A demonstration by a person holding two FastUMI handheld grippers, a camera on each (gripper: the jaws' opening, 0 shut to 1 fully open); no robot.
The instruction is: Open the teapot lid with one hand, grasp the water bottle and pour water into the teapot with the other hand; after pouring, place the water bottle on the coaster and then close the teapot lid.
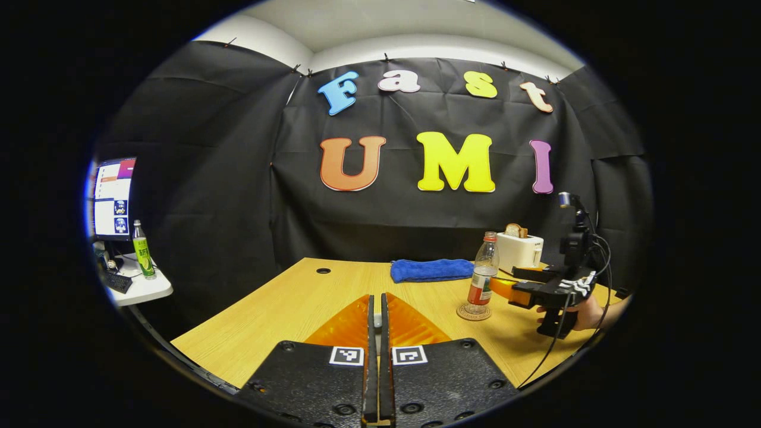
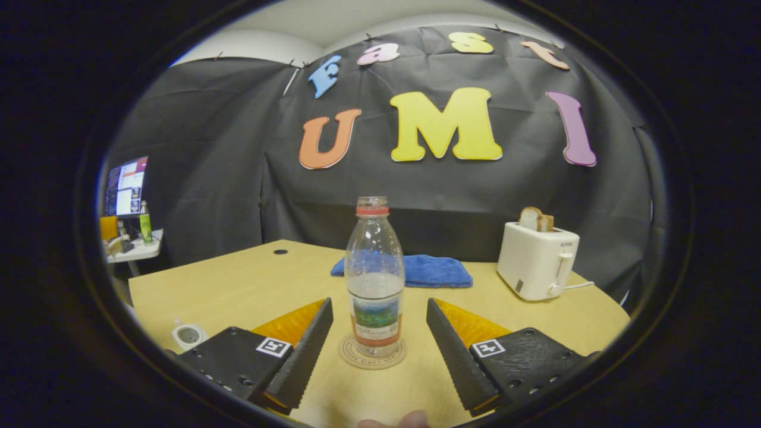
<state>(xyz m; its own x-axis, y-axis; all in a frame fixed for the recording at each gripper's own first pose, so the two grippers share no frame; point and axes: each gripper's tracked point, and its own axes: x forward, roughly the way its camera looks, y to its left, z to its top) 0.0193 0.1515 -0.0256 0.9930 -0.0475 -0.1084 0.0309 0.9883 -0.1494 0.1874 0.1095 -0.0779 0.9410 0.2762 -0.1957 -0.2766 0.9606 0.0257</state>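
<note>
The water bottle [image 2: 374, 279] stands upright on its coaster [image 2: 372, 354] on the surface [image 2: 238, 291], between the spread fingers of the right hand-held gripper [image 2: 377, 343]. The left hand-held gripper [image 1: 374, 333] is pinched closed on something small, probably the lid. Ease straight in, close squarely on the label.

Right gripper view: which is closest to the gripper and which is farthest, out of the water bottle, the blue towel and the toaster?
1. The water bottle, standing on its coaster between the open fingers of the right gripper.
2. The blue towel, lying behind the bottle.
3. The toaster, far right near the table's edge, about as far back as the towel; hard to call.
</note>
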